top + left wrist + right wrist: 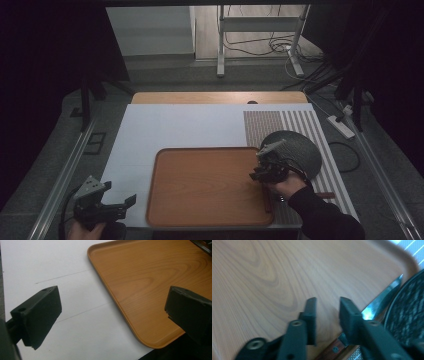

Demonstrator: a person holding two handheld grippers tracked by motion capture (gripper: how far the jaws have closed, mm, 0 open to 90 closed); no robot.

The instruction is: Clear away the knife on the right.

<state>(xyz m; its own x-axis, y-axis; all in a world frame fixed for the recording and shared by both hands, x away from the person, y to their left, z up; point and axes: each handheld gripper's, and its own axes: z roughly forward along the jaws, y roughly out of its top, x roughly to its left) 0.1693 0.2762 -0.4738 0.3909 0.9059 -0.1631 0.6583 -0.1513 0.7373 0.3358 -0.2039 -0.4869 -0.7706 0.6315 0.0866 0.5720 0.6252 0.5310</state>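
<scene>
A wooden tray point(200, 195) lies on a white board point(175, 130). My right gripper point(257, 172) hovers over the tray's right side, held by a hand in a dark sleeve. In the right gripper view its jaws point(327, 305) stand apart with nothing between them, so it is open. A knife point(382, 298) with a brown riveted handle lies just beyond the right jaw, along the tray's rim, beside a dark round plate point(409, 312) point(295, 150). My left gripper point(127, 206) rests at the board's near left corner, wide open point(113, 307) and empty, facing the tray's corner point(155, 277).
A striped placemat point(300, 120) lies under the plate at the right of the board. A wooden tabletop edge point(220, 97) shows behind the board. On the floor beyond are a power strip point(341, 126), cables and a metal stand point(220, 50).
</scene>
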